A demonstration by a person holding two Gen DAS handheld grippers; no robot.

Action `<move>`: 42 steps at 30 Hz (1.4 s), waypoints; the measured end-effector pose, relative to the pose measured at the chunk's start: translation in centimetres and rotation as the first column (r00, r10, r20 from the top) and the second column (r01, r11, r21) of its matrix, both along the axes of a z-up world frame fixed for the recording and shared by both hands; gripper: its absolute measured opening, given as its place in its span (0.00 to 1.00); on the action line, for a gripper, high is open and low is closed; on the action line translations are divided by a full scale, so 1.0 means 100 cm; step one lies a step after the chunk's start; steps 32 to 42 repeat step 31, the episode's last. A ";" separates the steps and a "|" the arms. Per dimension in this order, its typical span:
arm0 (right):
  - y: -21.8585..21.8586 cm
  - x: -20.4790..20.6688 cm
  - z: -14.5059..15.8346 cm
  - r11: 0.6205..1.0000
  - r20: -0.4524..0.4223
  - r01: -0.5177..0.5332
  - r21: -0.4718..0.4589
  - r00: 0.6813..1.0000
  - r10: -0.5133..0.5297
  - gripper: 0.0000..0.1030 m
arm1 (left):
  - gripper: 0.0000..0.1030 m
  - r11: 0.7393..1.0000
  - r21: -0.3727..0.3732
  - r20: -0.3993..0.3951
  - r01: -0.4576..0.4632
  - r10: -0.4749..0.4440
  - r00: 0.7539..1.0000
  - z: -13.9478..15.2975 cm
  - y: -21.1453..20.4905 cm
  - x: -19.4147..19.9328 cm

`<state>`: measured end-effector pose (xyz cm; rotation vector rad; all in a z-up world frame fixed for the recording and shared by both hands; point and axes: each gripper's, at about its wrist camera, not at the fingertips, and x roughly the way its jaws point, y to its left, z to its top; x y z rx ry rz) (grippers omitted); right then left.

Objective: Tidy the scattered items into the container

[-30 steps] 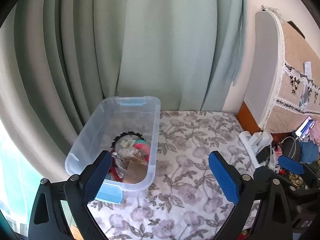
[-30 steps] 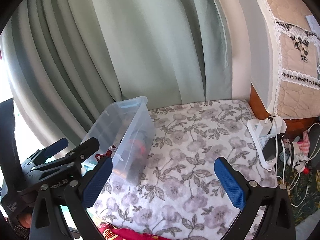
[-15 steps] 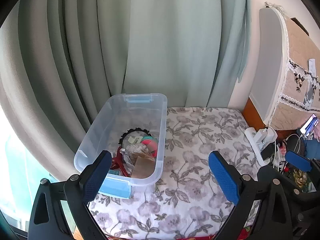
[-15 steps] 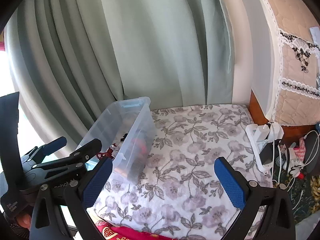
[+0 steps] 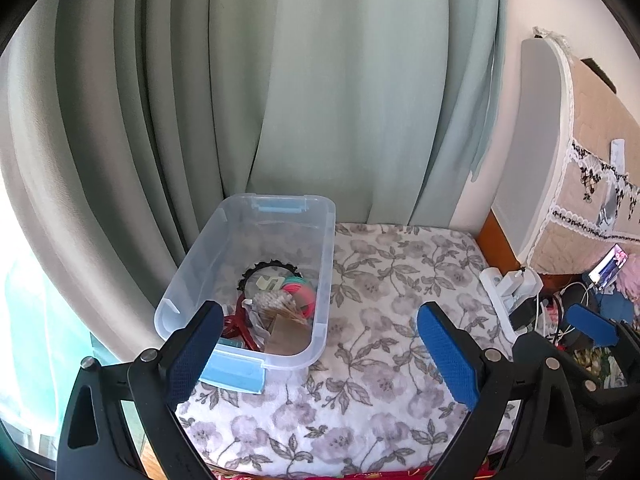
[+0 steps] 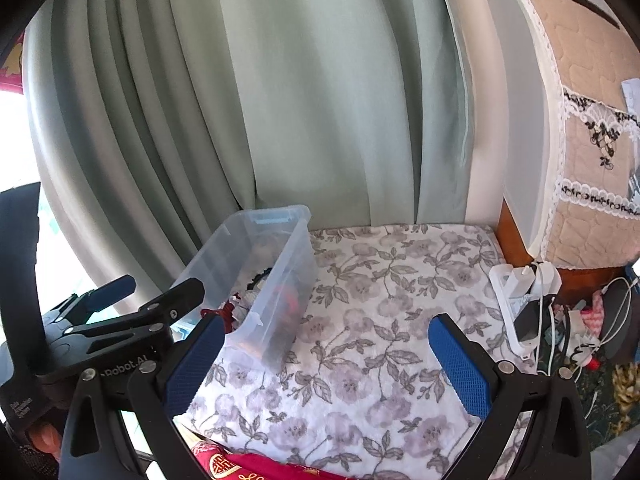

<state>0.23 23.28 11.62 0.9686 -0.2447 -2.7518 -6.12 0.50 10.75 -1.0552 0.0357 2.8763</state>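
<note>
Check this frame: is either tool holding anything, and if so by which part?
Nothing is held. The left tool and right tool are both open with only the floral cloth between their pads; the items lie in the clear bin.

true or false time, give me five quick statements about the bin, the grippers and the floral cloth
1. The clear plastic bin already holds small items, among them a black toothed headband. True.
2. The left gripper is shut on a red item. False: its fingers stand wide apart with nothing between them.
3. The right gripper is open and empty. True.
4. The bin stands on the right side of the floral cloth, by the white power strip. False: it stands at the left edge, next to the green curtain.
5. A lid covers the bin. False: its top is open.
</note>
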 end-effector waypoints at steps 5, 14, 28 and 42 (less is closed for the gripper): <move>0.000 0.004 0.007 1.000 -0.016 0.006 0.004 1.000 -0.006 1.00 | 0.95 1.000 0.001 -0.008 0.001 -0.001 1.000 0.004 -0.001 0.005; -0.005 0.013 0.017 0.999 -0.045 -0.006 0.034 0.999 0.007 1.00 | 0.95 1.000 0.012 -0.042 0.005 -0.005 0.999 0.011 -0.002 0.014; -0.012 0.018 0.021 0.998 -0.047 -0.016 0.060 0.999 0.019 1.00 | 0.95 0.999 0.031 -0.063 -0.015 0.017 0.998 0.012 -0.009 0.022; -0.013 0.018 0.021 0.998 -0.046 -0.018 0.064 0.999 0.021 1.00 | 0.95 0.999 0.034 -0.066 -0.018 0.021 0.998 0.012 -0.011 0.022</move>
